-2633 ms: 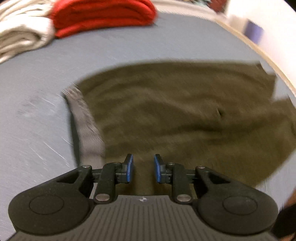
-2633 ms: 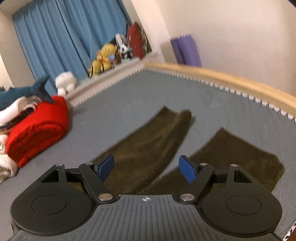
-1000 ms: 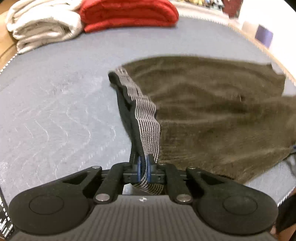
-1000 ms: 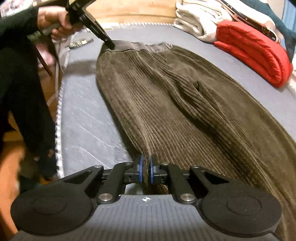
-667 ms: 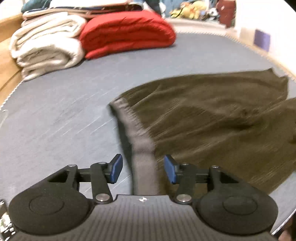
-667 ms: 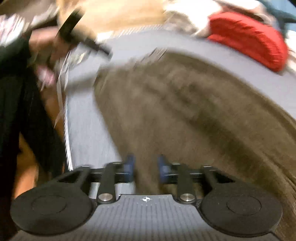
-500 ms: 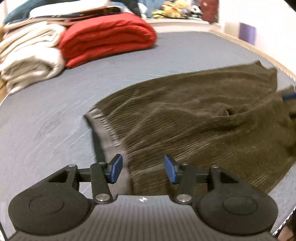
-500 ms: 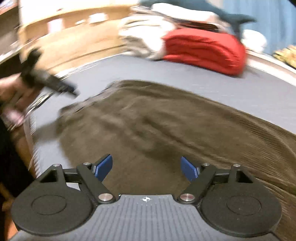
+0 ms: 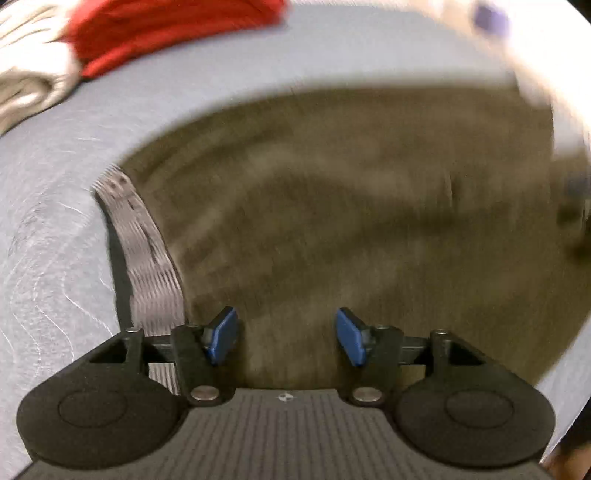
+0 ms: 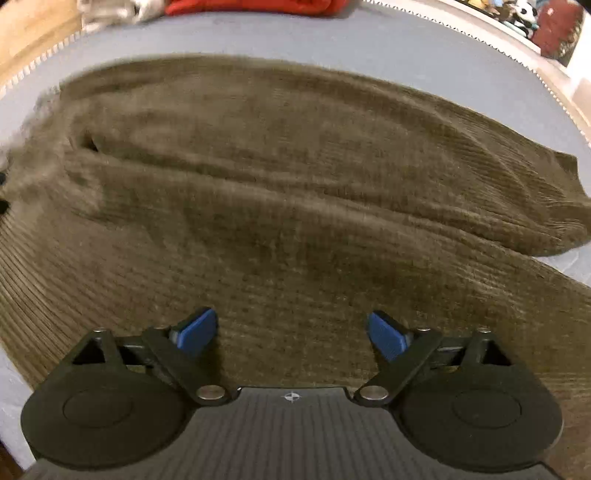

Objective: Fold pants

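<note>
Olive-brown corduroy pants (image 9: 351, 206) lie spread flat on the grey mattress (image 9: 55, 229). Their striped grey waistband (image 9: 144, 251) runs down the left side of the left wrist view. My left gripper (image 9: 286, 336) hovers over the cloth just right of the waistband, jaws opening, nothing between the blue pads. In the right wrist view the pants (image 10: 280, 177) fill the frame, with one leg's hem (image 10: 554, 206) at the right. My right gripper (image 10: 291, 332) hangs over the nearer leg, jaws opening wide, gripping nothing.
A folded red blanket (image 9: 166, 29) and a cream one (image 9: 29, 85) sit at the mattress's far end. The mattress's stitched edge (image 10: 517, 48) curves along the far right, with soft toys (image 10: 524, 14) behind it.
Both grippers let go of the pants and opened. The waistband dropped back onto the mattress. Both grippers have since swung over the cloth, the right one rolling round to face across the legs.
</note>
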